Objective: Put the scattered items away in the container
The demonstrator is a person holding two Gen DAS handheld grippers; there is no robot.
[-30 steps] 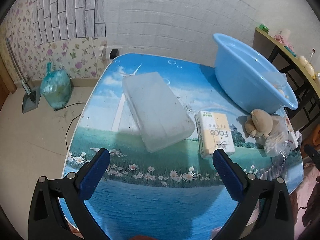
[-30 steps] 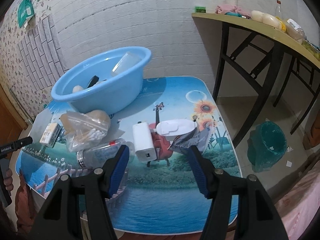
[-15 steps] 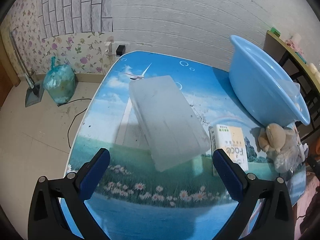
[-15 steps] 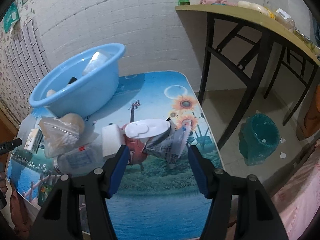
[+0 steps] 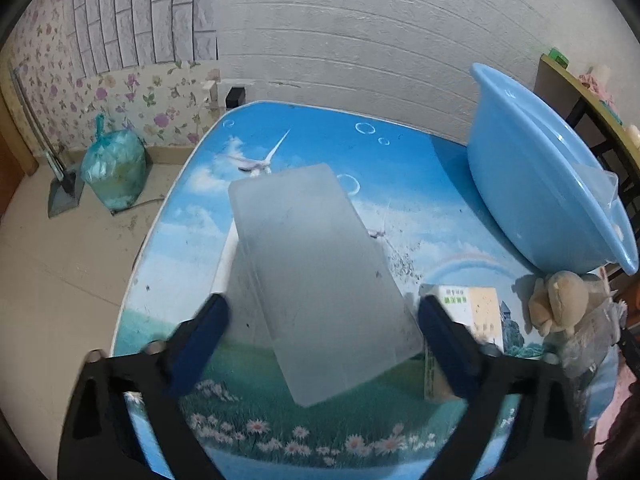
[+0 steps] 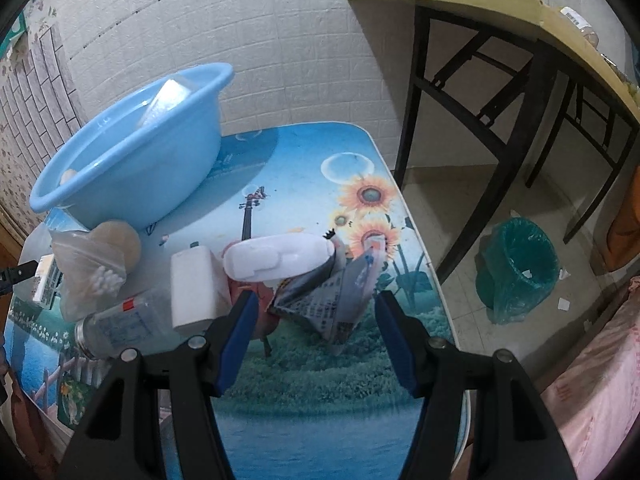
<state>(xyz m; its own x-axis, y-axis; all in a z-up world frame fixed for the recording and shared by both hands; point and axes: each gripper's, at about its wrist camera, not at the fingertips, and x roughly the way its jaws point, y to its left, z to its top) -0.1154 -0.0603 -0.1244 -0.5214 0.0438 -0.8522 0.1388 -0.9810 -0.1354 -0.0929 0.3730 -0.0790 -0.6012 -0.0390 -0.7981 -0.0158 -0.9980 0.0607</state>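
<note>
- Two tongs were in view, both with jaws spread wide and gripping nothing: the left gripper low in its frame, the right gripper low in its own.
- The table, covered in a sky-and-meadow print, filled the middle of both views.
- The blue basin sat at the right edge of the left view and the upper left of the right view, tilted, with a clear packet leaning inside.
- The frosted translucent box, a long flat slab with rounded corners, lay at the centre of the left view, its long axis running from upper left to lower right; its near end sat between the left gripper's blue fingers, contact unclear.
- The tissue pack lay just right of the box, partly behind the right-hand finger.
- The crumpled foil packet lay between the right gripper's fingertips, just beyond them.
- The white charger and white plastic piece lay left of and above that packet.
</note>
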